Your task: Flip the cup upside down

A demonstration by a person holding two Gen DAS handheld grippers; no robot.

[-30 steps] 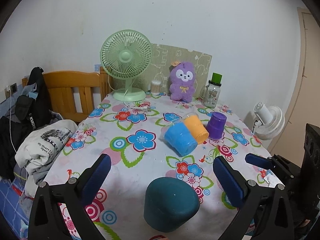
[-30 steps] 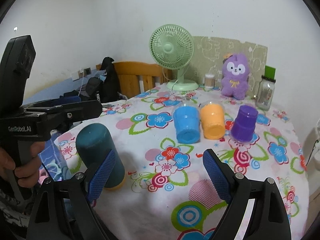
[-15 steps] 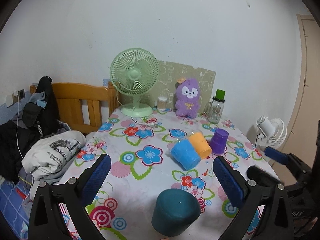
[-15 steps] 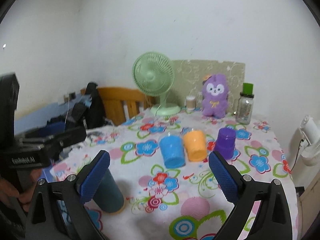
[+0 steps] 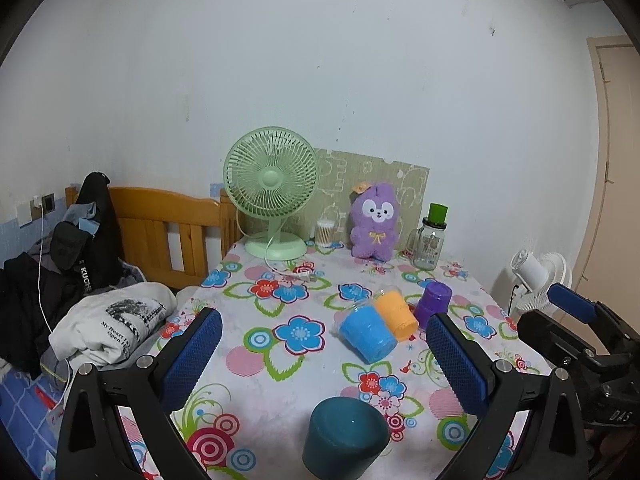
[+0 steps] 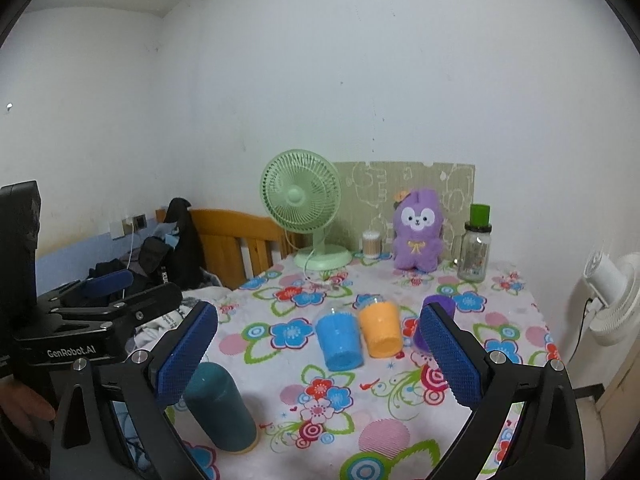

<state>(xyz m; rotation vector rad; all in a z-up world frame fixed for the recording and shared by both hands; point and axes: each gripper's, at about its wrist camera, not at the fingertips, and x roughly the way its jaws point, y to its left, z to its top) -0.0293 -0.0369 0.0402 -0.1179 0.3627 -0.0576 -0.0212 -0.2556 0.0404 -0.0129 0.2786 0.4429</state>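
A dark teal cup (image 5: 346, 436) stands upside down near the front edge of the floral tablecloth (image 5: 280, 360); it also shows in the right wrist view (image 6: 220, 406). Further back a blue cup (image 5: 368, 334) and an orange cup (image 5: 396, 312) lie on their sides, and a purple cup (image 5: 434, 300) stands upside down beside them. My left gripper (image 5: 320, 360) is open and empty, above and behind the teal cup. My right gripper (image 6: 316, 354) is open and empty, to the right of the teal cup.
A green fan (image 5: 272, 196), a purple plush toy (image 5: 374, 222), a cotton-swab jar (image 5: 324, 232) and a glass bottle with a green lid (image 5: 430, 238) stand at the table's far edge. A wooden bed frame (image 5: 160, 220) with clothes (image 5: 112, 324) is on the left, a white fan (image 5: 536, 280) on the right.
Both grippers have risen and pulled back from the table, so the cups look smaller and farther. The teal cup stays upside down where it stood.
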